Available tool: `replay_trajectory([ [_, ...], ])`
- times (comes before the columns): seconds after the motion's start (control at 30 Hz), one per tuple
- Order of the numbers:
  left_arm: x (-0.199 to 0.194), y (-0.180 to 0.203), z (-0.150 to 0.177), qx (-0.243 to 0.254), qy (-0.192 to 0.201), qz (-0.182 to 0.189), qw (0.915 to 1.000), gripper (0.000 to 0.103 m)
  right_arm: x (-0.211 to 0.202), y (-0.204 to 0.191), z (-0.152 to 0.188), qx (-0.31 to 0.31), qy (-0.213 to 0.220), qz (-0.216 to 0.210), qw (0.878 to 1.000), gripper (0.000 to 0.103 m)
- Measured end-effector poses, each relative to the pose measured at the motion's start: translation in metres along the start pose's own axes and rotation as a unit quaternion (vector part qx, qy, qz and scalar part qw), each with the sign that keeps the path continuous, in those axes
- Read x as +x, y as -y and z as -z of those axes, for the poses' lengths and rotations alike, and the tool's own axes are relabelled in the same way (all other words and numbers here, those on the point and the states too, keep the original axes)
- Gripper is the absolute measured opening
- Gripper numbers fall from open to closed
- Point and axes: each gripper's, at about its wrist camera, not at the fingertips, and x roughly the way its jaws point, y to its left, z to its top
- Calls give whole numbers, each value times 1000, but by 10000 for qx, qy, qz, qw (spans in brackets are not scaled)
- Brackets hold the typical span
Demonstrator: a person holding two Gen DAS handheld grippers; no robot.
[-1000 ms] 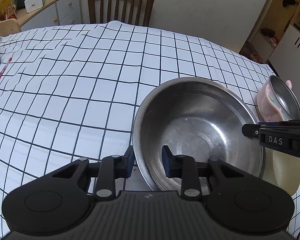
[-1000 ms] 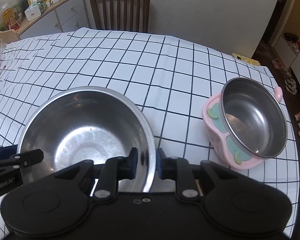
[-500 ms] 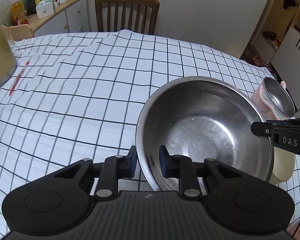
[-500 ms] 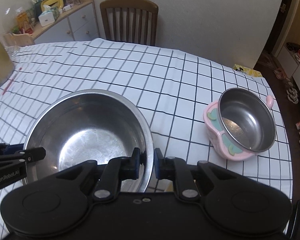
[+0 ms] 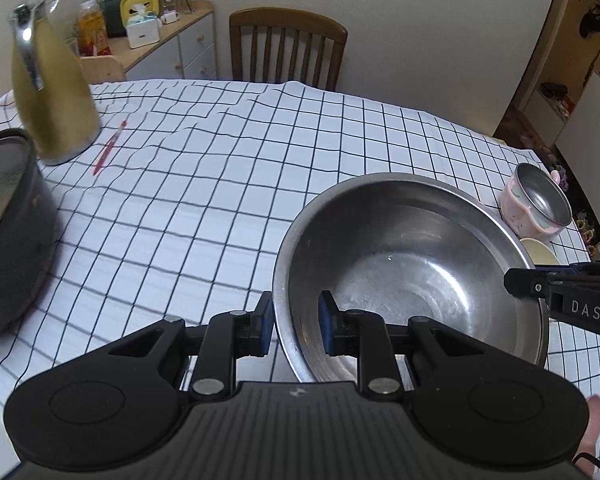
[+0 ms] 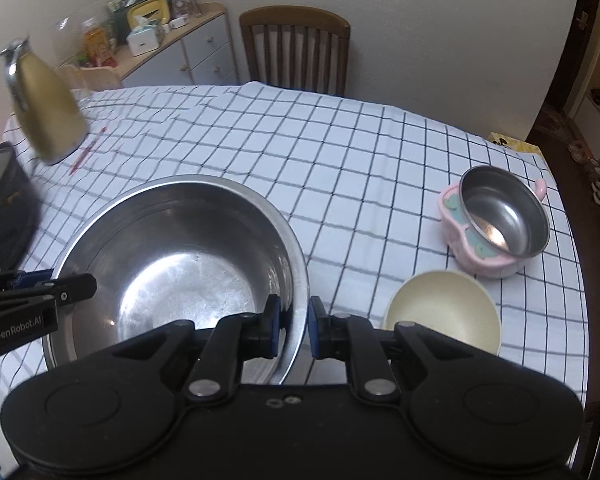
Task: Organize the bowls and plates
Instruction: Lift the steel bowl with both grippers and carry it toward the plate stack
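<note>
A large steel bowl [image 5: 412,272] is held above the checked tablecloth by both grippers. My left gripper [image 5: 296,322] is shut on its left rim. My right gripper [image 6: 293,326] is shut on its right rim; the bowl also shows in the right wrist view [image 6: 180,264]. A small steel bowl in a pink holder [image 6: 500,220] stands at the right, also seen in the left wrist view [image 5: 540,204]. A cream bowl [image 6: 444,312] sits in front of it, partly hidden behind the big bowl in the left wrist view [image 5: 540,250].
A gold jug [image 5: 48,92] and a red pen [image 5: 108,148] are at the far left of the table. A dark pot [image 5: 8,232] stands at the left edge. A wooden chair [image 5: 288,52] and a cabinet [image 5: 168,44] are behind the table.
Both grippers have lifted the large steel bowl up and back from the table. The jug, the dark pot and the cream bowl have come into view.
</note>
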Motion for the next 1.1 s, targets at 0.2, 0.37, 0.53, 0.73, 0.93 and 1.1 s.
replay_trajectory([
  [0.2,-25,-17,24,-116,-93,-97,9998,23,-19,-22,21,-155,-50,-182,9997,15],
  [0.37,-37,-32,48,-224,-198,-206,9993,22,-29,-40,39,-288,-110,-343,9989,14],
  [0.53,-44,-46,72,-314,-327,-327,9984,23,-33,-57,61,-350,-218,-485,9980,14],
  [0.73,-44,-64,100,-440,-462,-367,9973,23,-31,-74,83,-538,-443,-691,9952,14],
  [0.93,-38,-72,125,-497,-648,-403,9958,23,-22,-86,107,-715,-696,-752,9922,15],
  [1.1,-35,-76,138,-534,-723,-389,9952,23,-15,-89,119,-739,-854,-756,9907,15],
])
